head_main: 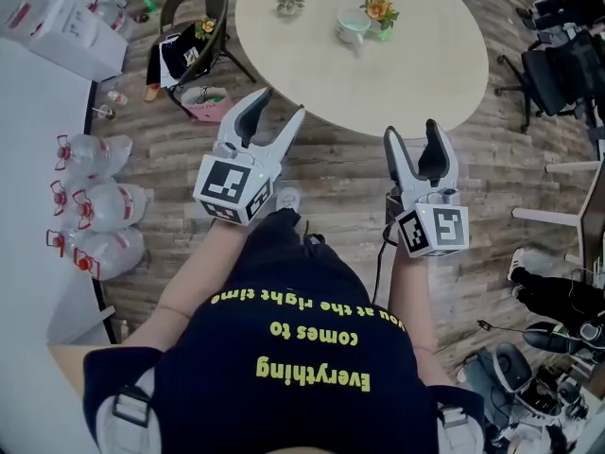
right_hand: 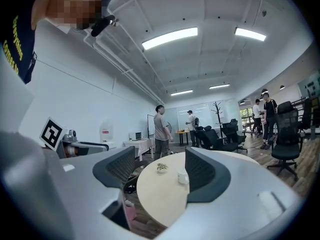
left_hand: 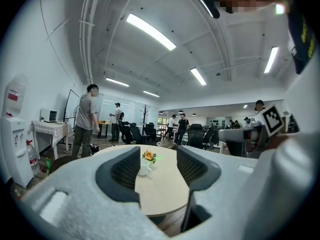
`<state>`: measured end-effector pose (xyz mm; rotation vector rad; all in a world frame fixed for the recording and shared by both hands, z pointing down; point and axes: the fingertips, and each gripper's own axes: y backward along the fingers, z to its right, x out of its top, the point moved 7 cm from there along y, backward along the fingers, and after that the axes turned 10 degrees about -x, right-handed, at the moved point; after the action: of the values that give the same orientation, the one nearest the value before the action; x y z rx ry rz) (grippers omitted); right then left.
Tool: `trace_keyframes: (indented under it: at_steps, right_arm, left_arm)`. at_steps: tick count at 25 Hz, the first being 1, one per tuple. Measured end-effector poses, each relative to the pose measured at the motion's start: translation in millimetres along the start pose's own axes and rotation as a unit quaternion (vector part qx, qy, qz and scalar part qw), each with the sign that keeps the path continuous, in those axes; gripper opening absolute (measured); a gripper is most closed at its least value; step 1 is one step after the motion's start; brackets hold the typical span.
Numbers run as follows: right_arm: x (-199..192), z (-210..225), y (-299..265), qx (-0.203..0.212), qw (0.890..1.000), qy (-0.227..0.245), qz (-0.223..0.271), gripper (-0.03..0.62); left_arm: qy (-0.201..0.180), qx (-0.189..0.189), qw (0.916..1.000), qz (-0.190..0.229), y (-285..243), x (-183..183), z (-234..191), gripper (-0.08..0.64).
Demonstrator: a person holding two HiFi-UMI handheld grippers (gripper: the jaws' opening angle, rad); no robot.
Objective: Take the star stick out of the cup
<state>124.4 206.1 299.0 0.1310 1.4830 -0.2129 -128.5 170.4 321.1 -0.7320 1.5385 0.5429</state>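
Round table [head_main: 425, 74] = landmark. Cup [head_main: 353, 26] sits on the table's far side, roughly mid-width. An orange flower-like top [head_main: 379, 9] and a bright green bit [head_main: 385, 34] are just beside the cup to its right. Too small to tell which is the star stick, or whether it's in the cup. Small plant [head_main: 288, 5] is also on the far side, left of the cup, apart from it. L gripper [head_main: 279, 107] is at the table's near-left edge, off the top, jaws spread, nothing btwn them. R gripper [head_main: 413, 130] is just short of the near edge, over the floor, jaws spread wide, empty. Both point toward the table and are well apart from the cup. Chair [head_main: 198, 17] stands left of the table, w/ water bottles [head_main: 95, 206] further left on the floor.
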Motion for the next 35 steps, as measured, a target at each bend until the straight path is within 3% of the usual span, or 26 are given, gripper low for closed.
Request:
trace_keyframes:
  at_steps: [7, 16, 24, 35]
  right_arm:
    - [10.0, -8.0, -67.5, -0.027, 1.000, -0.001, 0.011, 0.311]
    - [-2.0, 11.9, -107.2, -0.043, 0.999, -0.012, -0.015, 0.313]
    - [3.9, 36.6, -169.8, 0.005, 1.000, -0.024, -0.009, 0.313]
    - [25.4, 111.0, -251.9, 0.058, 0.998, -0.022, -0.003, 0.313]
  left_arm:
    - [-0.008, -0.027, 0.9996, -0.001, -39.0, 11.4, -69.3, 0.238]
    - [0.008, -0.028, 0.9995, -0.010, -72.2, 5.7, -101.9, 0.252]
    - [0.001, 0.014, 0.9997, -0.022, -112.1, 6.2, -125.4, 0.252]
    - [-0.009, 0.057, 0.9983, -0.013, -202.6, 27.0, -139.5, 0.252]
